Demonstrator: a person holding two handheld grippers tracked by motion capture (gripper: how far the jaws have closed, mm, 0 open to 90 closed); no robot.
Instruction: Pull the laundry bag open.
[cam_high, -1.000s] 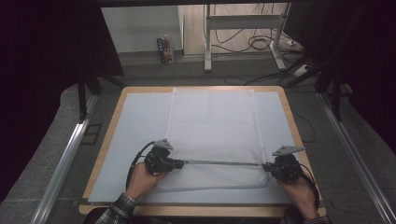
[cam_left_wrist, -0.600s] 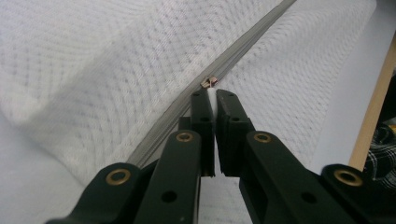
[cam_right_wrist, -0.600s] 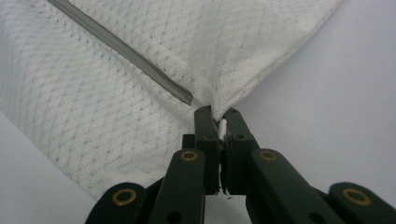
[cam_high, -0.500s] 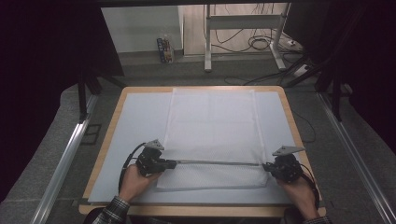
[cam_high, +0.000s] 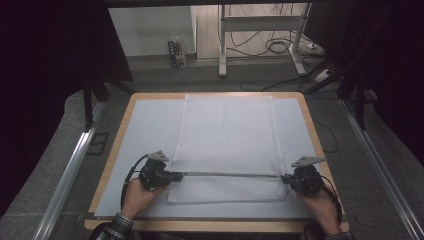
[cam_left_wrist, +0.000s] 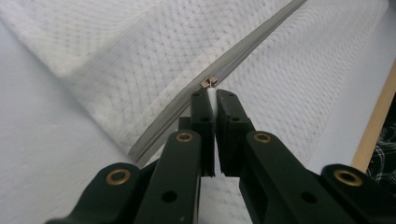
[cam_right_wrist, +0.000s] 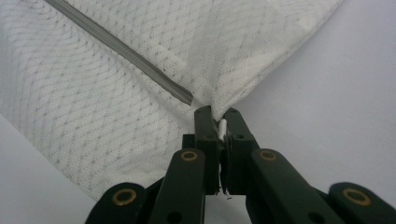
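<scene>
A white mesh fabric cover (cam_high: 227, 135) lies flat on the pale mat, with a grey zipper (cam_high: 225, 174) running across its near end. My left gripper (cam_high: 172, 175) is at the zipper's left end, shut on the small metal zipper pull (cam_left_wrist: 210, 82); its jaws (cam_left_wrist: 213, 95) pinch a white tab behind the pull. My right gripper (cam_high: 285, 179) is at the cover's right edge. In the right gripper view it (cam_right_wrist: 217, 114) is shut on the fabric corner (cam_right_wrist: 219, 100) just past the zipper's end (cam_right_wrist: 182, 95). A hand holds each gripper.
The pale mat (cam_high: 145, 135) covers a table with a wooden rim (cam_high: 115, 145). Metal rails (cam_high: 70, 170) run along both sides of the table. Beyond the far edge are desk legs, floor cables (cam_high: 270, 45) and a small box (cam_high: 176, 52).
My left gripper has slid to the left along the zipper line with the pull in its jaws. The right gripper has stayed in place on the corner.
</scene>
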